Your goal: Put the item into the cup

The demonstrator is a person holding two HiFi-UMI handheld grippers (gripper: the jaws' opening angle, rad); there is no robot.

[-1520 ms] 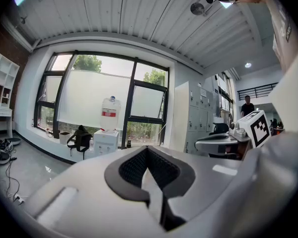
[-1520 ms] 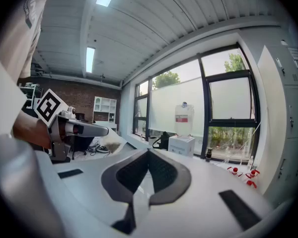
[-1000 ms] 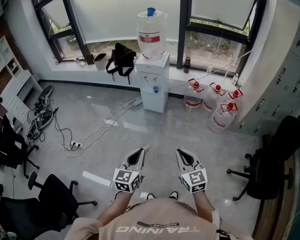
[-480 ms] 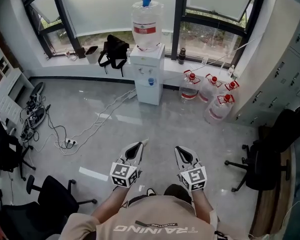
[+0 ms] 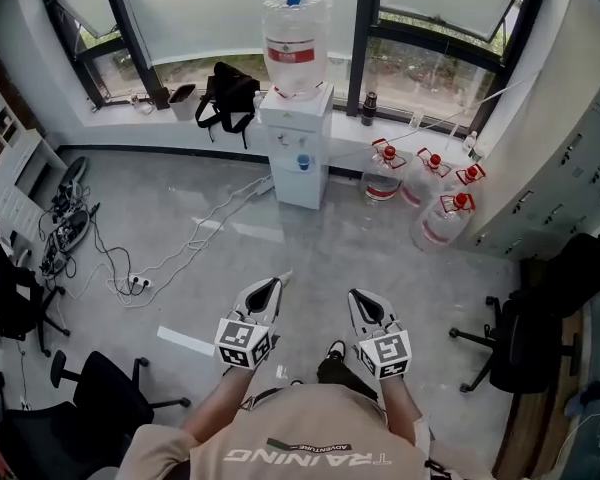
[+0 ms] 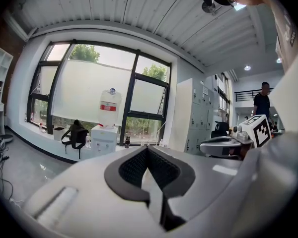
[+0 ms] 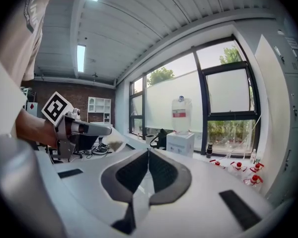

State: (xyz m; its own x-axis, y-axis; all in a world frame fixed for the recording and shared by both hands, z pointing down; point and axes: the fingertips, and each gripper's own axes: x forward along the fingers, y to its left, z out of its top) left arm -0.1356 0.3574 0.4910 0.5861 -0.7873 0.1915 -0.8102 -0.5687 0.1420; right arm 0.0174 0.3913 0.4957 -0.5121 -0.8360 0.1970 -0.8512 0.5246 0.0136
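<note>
No cup and no item shows in any view. In the head view I hold both grippers side by side at waist height over the grey floor. My left gripper [image 5: 276, 285] is shut, its dark pads pressed together with nothing between them [image 6: 147, 148]. My right gripper [image 5: 359, 300] is likewise shut and empty [image 7: 148, 151]. Each gripper sees the other beside it: the right gripper's marker cube [image 6: 255, 129] in the left gripper view, the left gripper's cube [image 7: 57, 109] in the right gripper view.
A white water dispenser [image 5: 298, 143] with a big bottle stands ahead at the window. Several red-capped water jugs [image 5: 425, 193] sit to its right. A black backpack [image 5: 228, 93] lies on the sill. Cables [image 5: 110, 258] and office chairs [image 5: 100, 398] are at left, another chair [image 5: 525, 343] at right.
The person's feet have shifted and the head view has moved a little. Both grippers stay shut and side by side.
</note>
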